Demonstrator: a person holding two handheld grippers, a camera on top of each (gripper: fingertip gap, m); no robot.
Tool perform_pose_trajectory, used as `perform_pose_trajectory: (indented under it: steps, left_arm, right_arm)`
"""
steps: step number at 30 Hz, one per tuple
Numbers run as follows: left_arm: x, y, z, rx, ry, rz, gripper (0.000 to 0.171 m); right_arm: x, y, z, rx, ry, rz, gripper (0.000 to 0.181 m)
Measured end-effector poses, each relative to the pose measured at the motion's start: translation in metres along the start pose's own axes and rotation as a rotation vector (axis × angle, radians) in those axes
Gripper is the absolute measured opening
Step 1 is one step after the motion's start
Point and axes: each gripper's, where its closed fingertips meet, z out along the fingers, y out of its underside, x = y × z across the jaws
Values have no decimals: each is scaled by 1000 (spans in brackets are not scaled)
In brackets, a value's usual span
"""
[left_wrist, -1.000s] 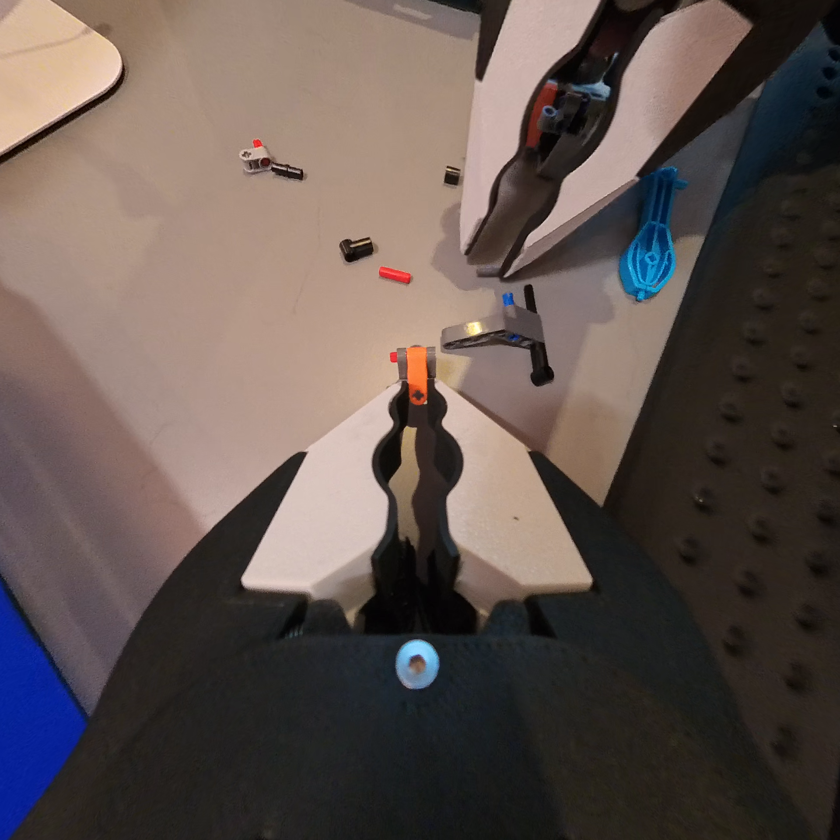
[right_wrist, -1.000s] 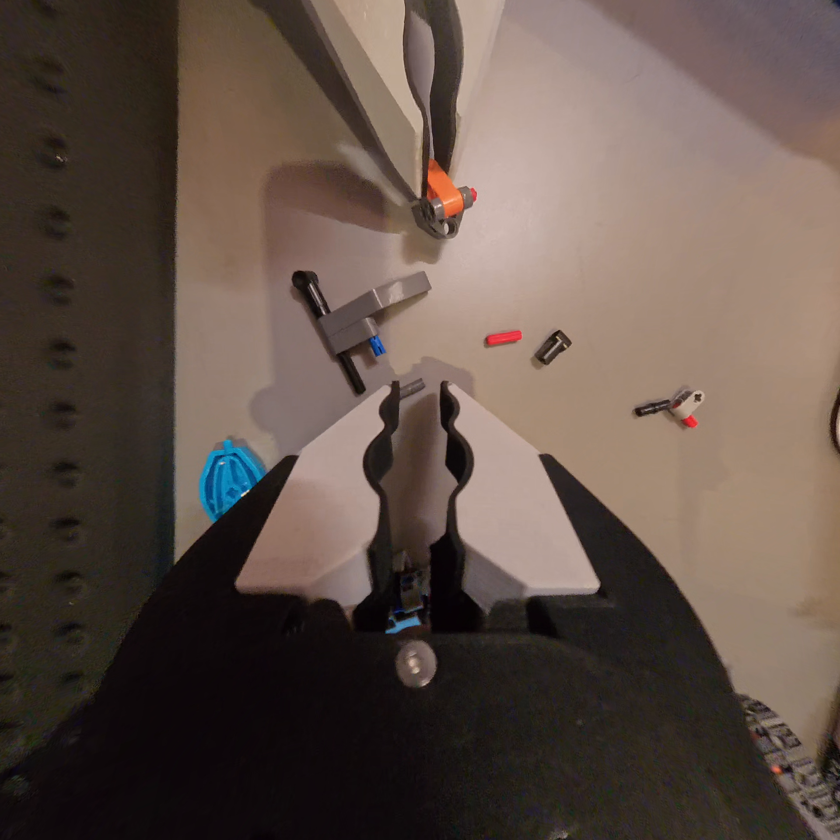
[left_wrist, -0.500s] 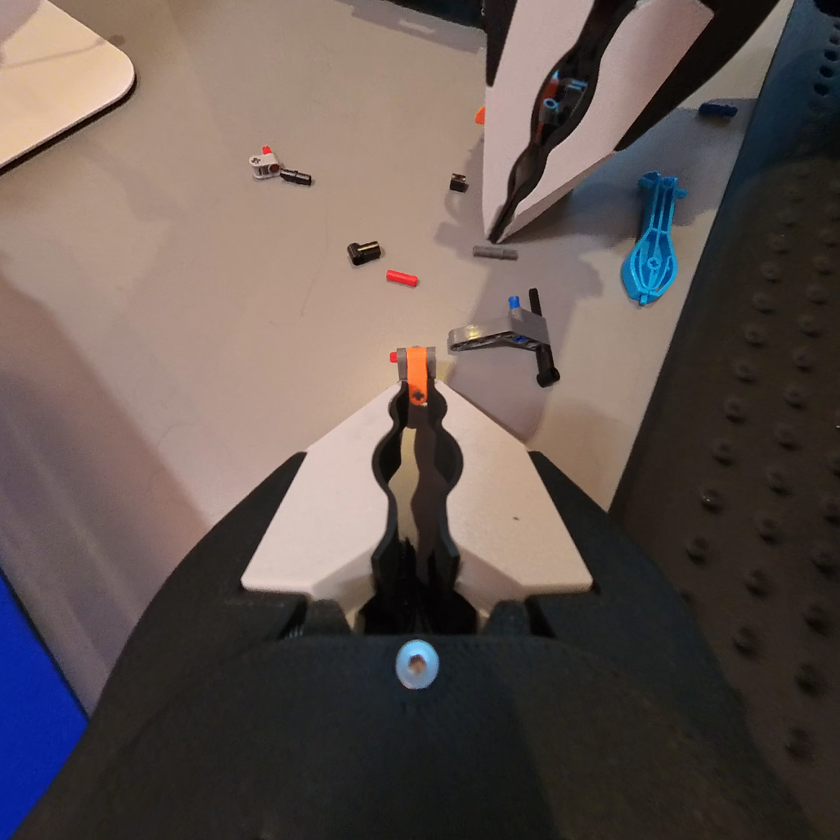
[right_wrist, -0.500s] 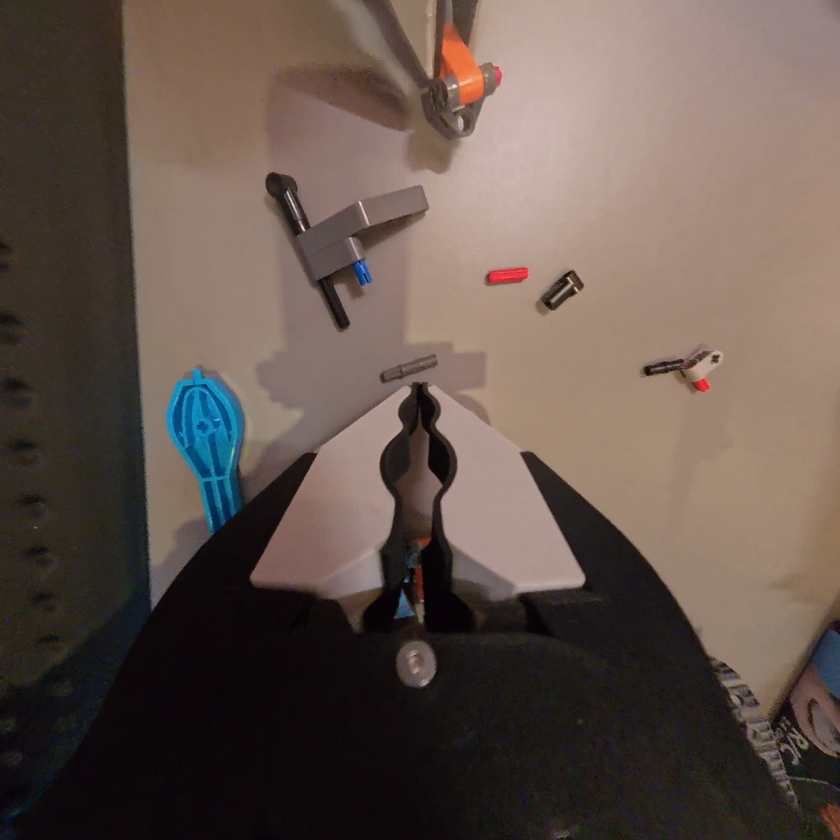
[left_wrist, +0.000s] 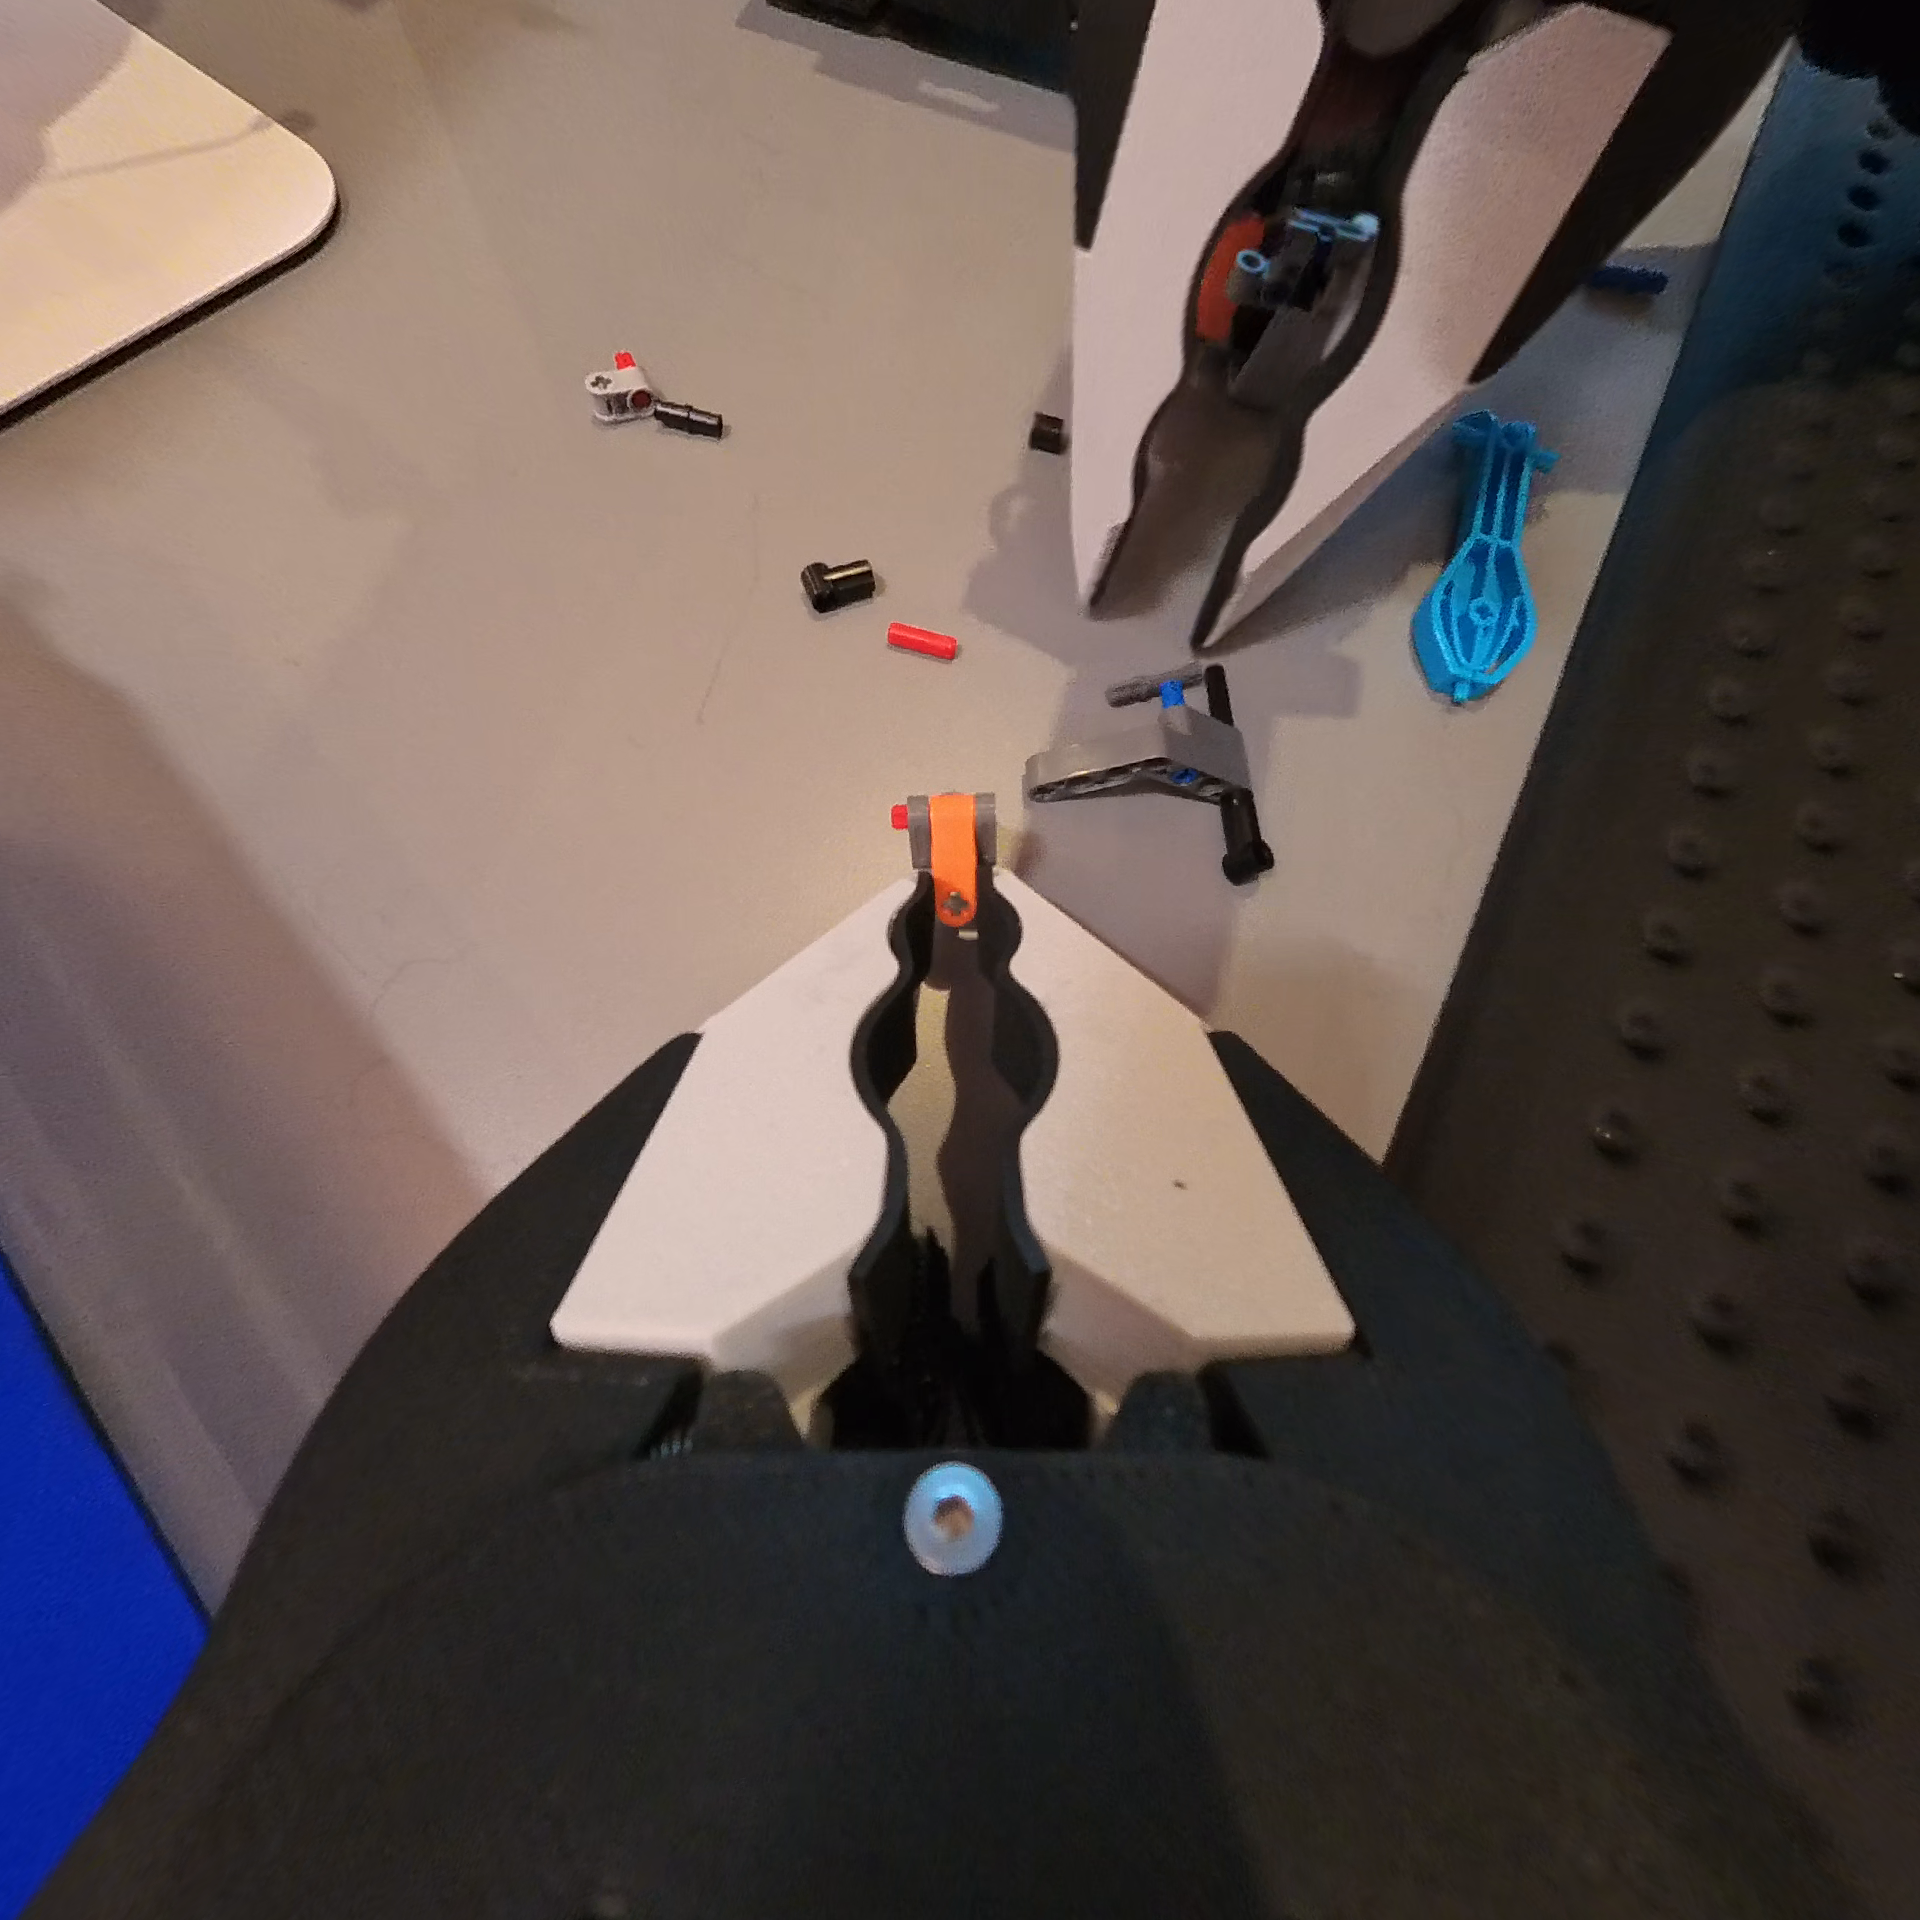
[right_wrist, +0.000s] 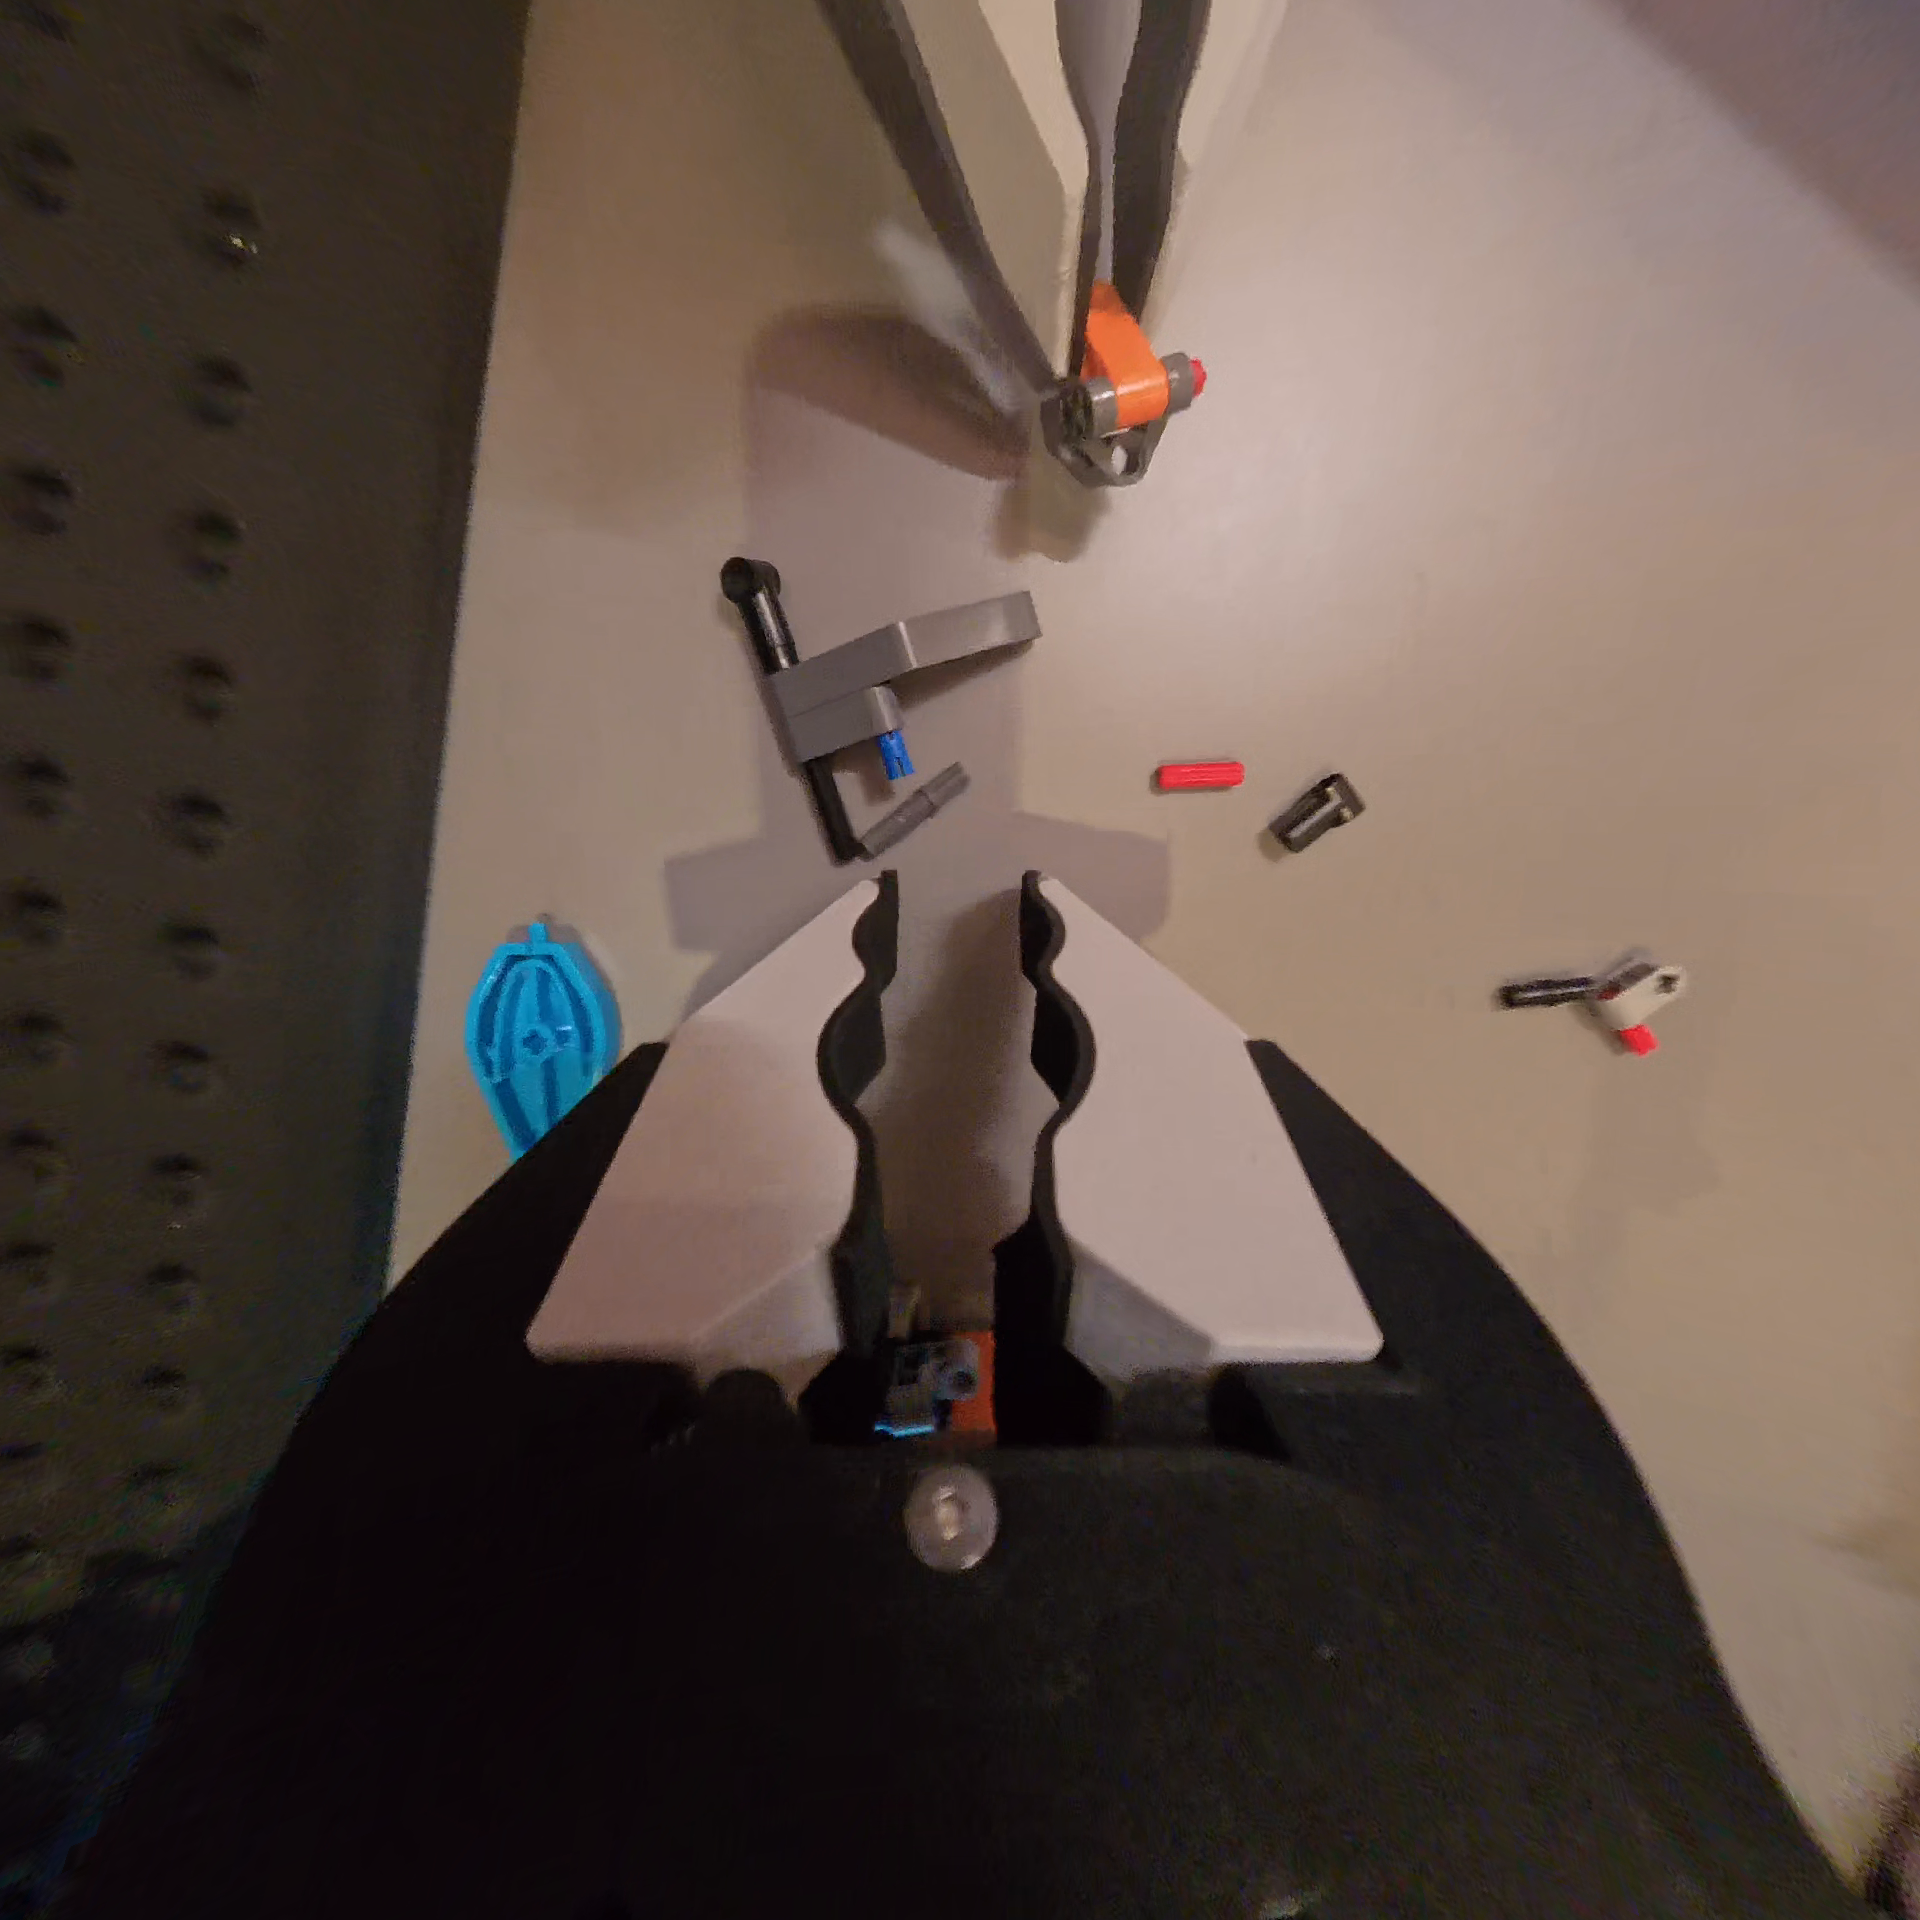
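Orange piece (left_wrist: 951, 852) clamped in left gripper (left_wrist: 954, 902) jaws, right gripper (right_wrist: 956, 894) jaws apart, empty

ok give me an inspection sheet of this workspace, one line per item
Surface: pale grey tabletop, smooth.
Job's things: orange and grey piece at the left fingertips; grey angled beam assembly with a loose grey pin beside it.
Clutter: red pin, black connector, white connector piece, blue paddle part.
Grippers: left hand-held gripper shut on the orange and grey piece; right hand-held gripper open, empty.
Cables: nothing seen.
Surroundings: dark studded mat alongside the table.
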Motion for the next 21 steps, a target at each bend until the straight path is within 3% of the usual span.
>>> perform_pose_trajectory:
  steps: [4, 7, 14, 16, 21]
  left_arm:
    - [-1, -1, 1, 7, 10, -4, 5]
    - [0, -2, 3, 2, 17, 2, 5]
    - [2, -2, 2, 12, 17, 0, 5]
    - [4, -3, 2, 13, 25, 2, 5]
    - [9, -8, 1, 45, 43, -5, 5]
  right_arm:
    - [-3, -9, -4, 90, 15, 136, 14]
    - [-6, -5, 3, 61, 37, 185, 13]
    - [-11, -8, 8, 55, 83, 201, 12]
    - [-13, -9, 8, 62, 85, 196, 3]
    - [-12, -10, 9, 86, 118, 192, 1]
